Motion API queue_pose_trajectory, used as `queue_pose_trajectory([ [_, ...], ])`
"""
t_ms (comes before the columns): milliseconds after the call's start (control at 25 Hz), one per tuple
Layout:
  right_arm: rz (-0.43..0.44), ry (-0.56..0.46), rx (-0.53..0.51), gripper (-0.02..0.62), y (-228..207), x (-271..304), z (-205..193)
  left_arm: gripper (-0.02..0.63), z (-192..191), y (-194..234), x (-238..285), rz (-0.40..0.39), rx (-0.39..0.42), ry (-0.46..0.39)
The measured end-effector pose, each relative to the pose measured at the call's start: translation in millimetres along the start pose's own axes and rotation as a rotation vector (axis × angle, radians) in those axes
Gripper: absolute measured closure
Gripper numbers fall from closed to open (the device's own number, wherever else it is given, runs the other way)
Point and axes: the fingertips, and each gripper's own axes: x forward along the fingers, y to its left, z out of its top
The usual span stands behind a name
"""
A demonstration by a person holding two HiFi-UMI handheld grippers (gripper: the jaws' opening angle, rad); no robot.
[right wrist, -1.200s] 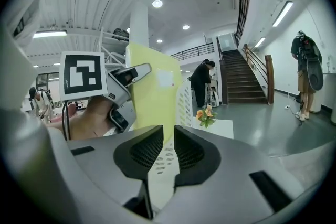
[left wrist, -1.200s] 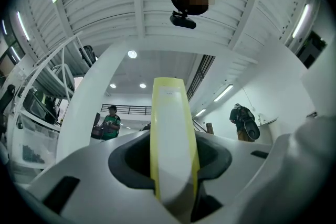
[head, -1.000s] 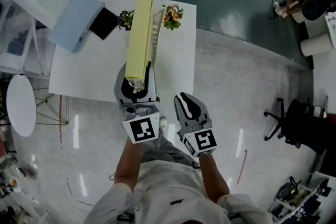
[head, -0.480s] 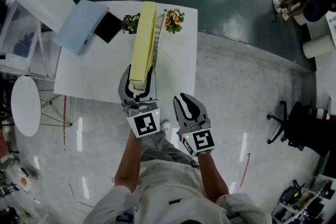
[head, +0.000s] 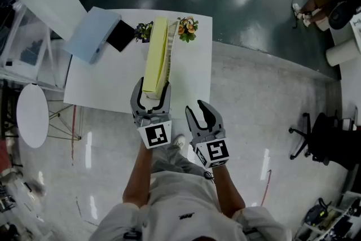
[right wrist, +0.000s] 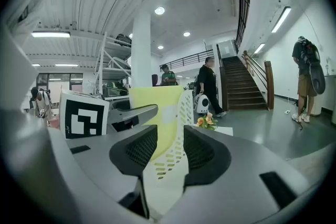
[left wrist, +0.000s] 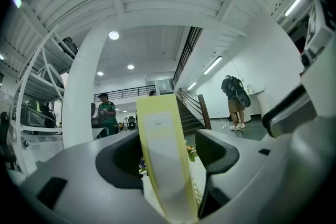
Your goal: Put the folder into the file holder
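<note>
Here, the tall pale-yellow cardboard folder (head: pixel 155 56) stands on edge inside the white perforated plastic file holder (head: pixel 171 56) on the white rectangular table (head: pixel 101 82), with two small pots of flowers (head: pixel 188 28) flanking its far end. The left gripper (head: pixel 152 87) sits at the folder's near end, its jaws opening on either side of the spine, a gap showing at each pad so that neither presses on it. The right gripper (head: pixel 198 113) hangs just beside it at the table's near edge, its jaws likewise opening with nothing between them, the file holder only visible well beyond.
</note>
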Motion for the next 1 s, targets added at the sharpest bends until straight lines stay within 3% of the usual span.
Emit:
queue_pose_trajectory([
  [280,-0.011,-0.041,-0.001,0.457,0,-13,14,0.282,21,7,-27,-0.018,0.057,0.026],
  [640,-0.033,-0.013,-0.060,0.457,-5,-24,15,0.287,14,1,-77,-0.148,-0.096,0.212],
  [1000,-0.022,0.005,-0.077,0.457,2,-31,18,0.295,9,0,-94,-0.173,-0.137,0.268],
])
